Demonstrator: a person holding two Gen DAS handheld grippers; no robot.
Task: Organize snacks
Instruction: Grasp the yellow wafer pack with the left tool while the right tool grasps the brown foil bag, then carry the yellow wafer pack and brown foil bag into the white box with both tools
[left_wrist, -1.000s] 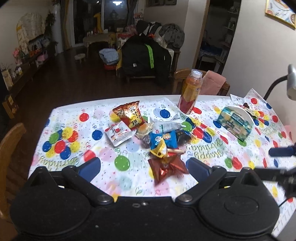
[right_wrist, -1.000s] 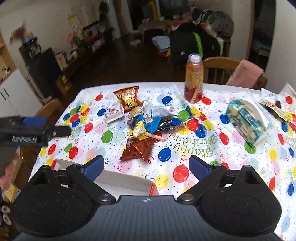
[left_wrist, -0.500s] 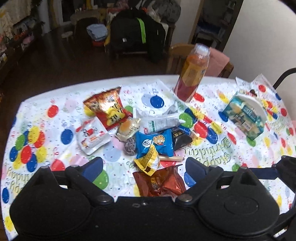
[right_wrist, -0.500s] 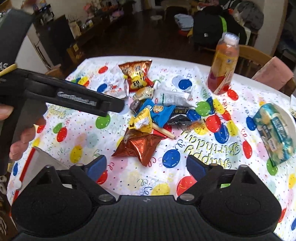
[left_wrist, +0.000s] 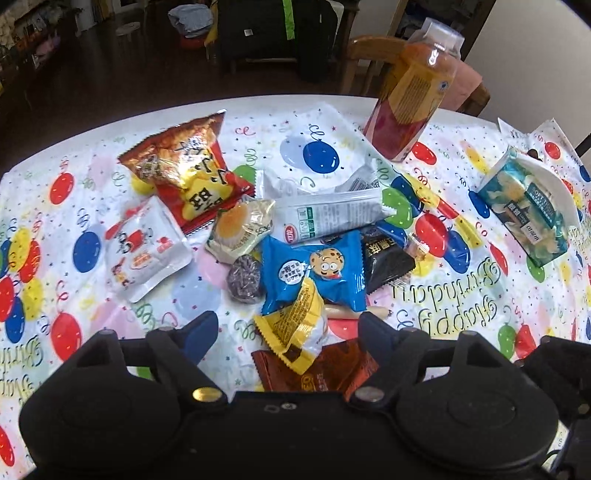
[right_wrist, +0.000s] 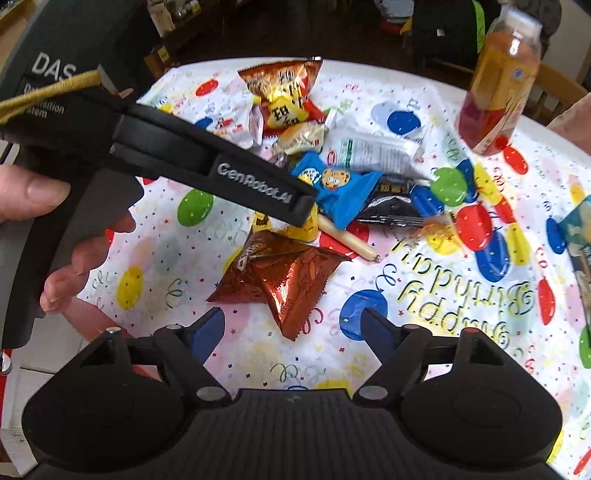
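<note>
A heap of snack packets lies mid-table. In the left wrist view my open left gripper (left_wrist: 288, 328) hovers over a yellow packet (left_wrist: 295, 328) and a brown foil packet (left_wrist: 325, 373), with a blue cookie packet (left_wrist: 317, 273) just beyond. In the right wrist view my open right gripper (right_wrist: 291, 325) sits just short of the brown foil packet (right_wrist: 284, 280). The left gripper's body (right_wrist: 207, 166), held by a hand (right_wrist: 66, 236), reaches in from the left above the yellow packet (right_wrist: 306, 229). Nothing is between either pair of fingers.
A red-and-gold chip bag (left_wrist: 184, 173), a white pouch (left_wrist: 144, 247), a round wrapped cake (left_wrist: 240, 229) and a black packet (left_wrist: 388, 258) fill the heap. An orange drink bottle (left_wrist: 410, 96) stands behind. A tissue pack (left_wrist: 524, 210) lies at the right. A box edge (right_wrist: 22, 369) shows at lower left.
Both grippers have moved forward and down toward the snack heap. The left gripper now hangs over the yellow and brown packets and crosses the right wrist view.
</note>
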